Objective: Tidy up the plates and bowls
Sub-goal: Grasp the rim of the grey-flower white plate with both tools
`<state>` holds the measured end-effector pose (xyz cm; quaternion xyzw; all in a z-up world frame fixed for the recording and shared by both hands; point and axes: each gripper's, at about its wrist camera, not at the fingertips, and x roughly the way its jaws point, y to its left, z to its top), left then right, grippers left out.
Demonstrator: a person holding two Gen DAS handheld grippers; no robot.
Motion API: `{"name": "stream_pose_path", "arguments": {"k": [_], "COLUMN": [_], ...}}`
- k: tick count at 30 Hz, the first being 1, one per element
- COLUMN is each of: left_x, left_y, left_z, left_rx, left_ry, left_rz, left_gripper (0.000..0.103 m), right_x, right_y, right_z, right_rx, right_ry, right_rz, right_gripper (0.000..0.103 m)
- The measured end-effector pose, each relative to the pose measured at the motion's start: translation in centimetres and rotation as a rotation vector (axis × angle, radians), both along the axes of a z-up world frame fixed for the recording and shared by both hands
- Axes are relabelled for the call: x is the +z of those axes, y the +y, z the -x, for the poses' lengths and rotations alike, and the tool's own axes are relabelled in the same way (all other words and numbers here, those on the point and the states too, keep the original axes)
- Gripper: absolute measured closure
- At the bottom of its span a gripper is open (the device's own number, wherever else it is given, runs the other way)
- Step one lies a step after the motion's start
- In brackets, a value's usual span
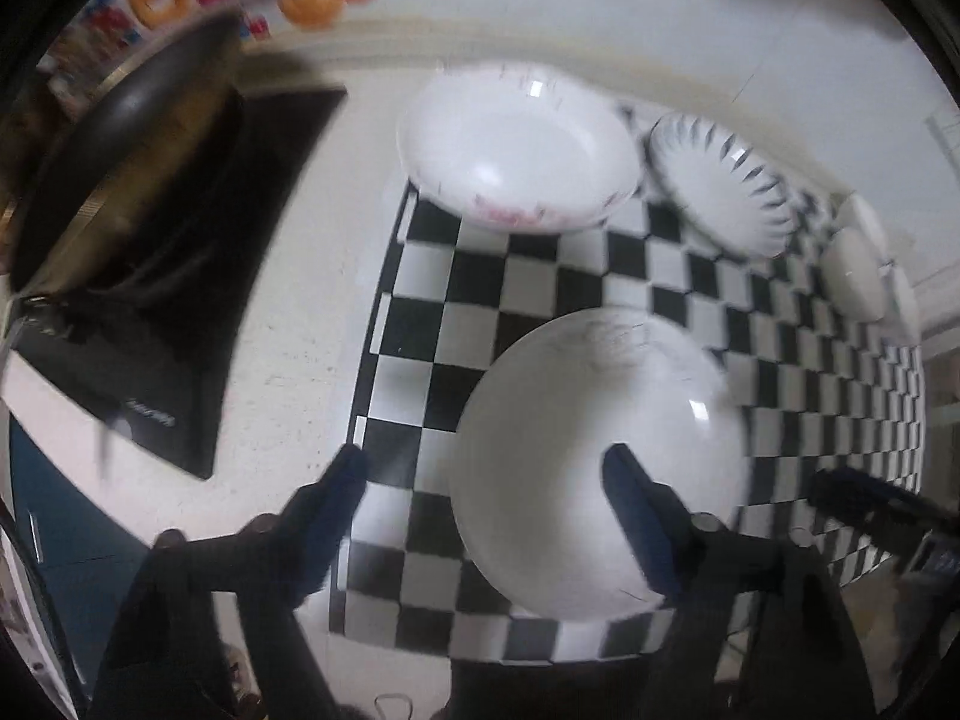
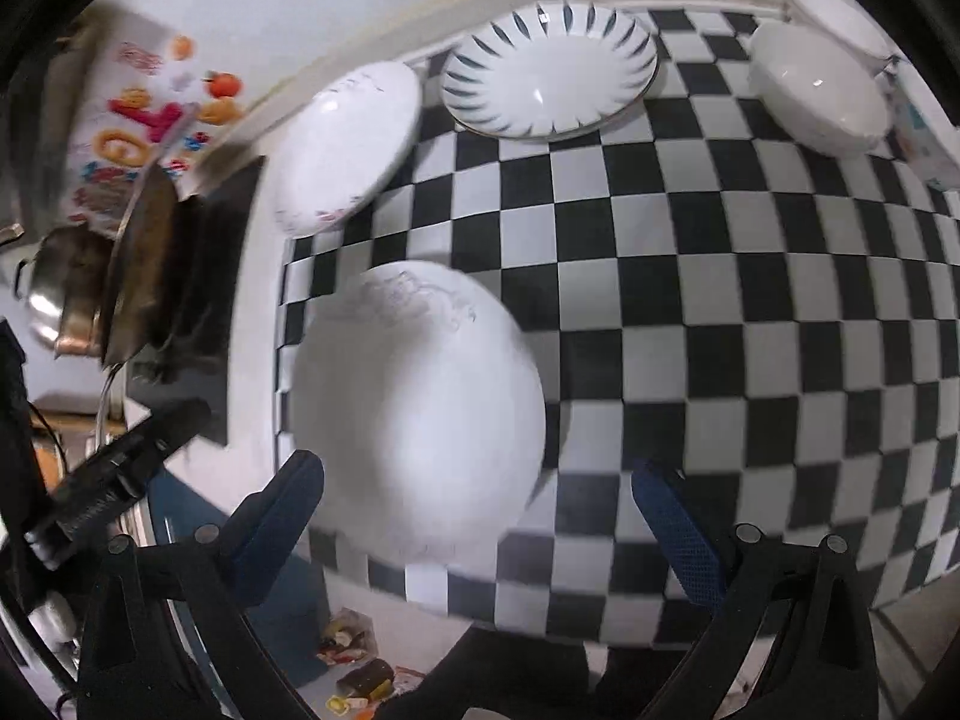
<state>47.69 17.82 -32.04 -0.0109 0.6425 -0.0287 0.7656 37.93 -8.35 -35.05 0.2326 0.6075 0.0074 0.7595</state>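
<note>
The plain white plate (image 1: 600,462) lies at the near edge of the checkered mat (image 1: 540,276) — the left gripper (image 1: 486,468), fingers spread and empty, straddles its left rim. The right gripper (image 2: 480,480), also spread, hovers just over its near right.

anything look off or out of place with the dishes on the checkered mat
Nothing is broken or spilled. One oddity: the plate with pink markings overhangs the checkered mat's far left corner onto the white counter, while the striped plate, the near plate and the bowls sit on it.
</note>
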Motion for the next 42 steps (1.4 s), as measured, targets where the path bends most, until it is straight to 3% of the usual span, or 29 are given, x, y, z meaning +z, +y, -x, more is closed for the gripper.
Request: {"name": "stream_pose_path", "arguments": {"k": [4,6,8,10,17,19,21,22,33,42], "left_x": [-4.6,-5.9,-7.1,-8.0,-8.4,-8.1,-7.8,-7.9,-5.6,-3.0], "left_y": [0.8,1.0,1.0,0.8,0.0,-0.2,-0.7,-0.7,-4.1,-11.6], "left_z": [-1.6,-1.9,-2.0,-1.9,-1.3,-1.1,-0.9,-1.0,1.8,3.4], "left_rx": [-0.01,-0.014,-0.018,-0.025,-0.026,-0.029,-0.031,-0.034,-0.088,-0.154], "left_ry": [0.119,0.152,0.184,0.218,0.246,0.237,0.228,0.224,0.183,0.167], "left_rz": [0.027,0.044,0.055,0.067,0.126,0.124,0.116,0.109,0.109,0.082], "left_gripper": [0.044,0.048,0.053,0.062,0.072,0.072,0.072,0.073,0.073,0.072], "right_x": [-3.4,-5.2,-6.6,-7.9,-9.4,-9.6,-10.0,-10.1,-8.6,-6.5], "right_y": [-0.1,-0.2,-0.3,-0.3,0.5,0.8,1.1,1.3,1.0,-1.0], "right_z": [-3.2,-4.3,-5.0,-5.5,-6.7,-7.1,-7.1,-7.0,-5.5,-3.7], "right_rx": [0.005,0.006,0.008,0.011,0.044,0.045,0.049,0.055,0.059,0.005], "right_ry": [0.083,0.128,0.163,0.188,0.24,0.236,0.243,0.242,0.202,0.142], "right_rz": [0.008,0.013,-0.007,-0.035,-0.067,-0.078,-0.056,-0.037,0.042,0.045], "right_gripper": [0.001,0.008,0.025,0.035,0.051,0.063,0.068,0.078,0.08,0.081]}}
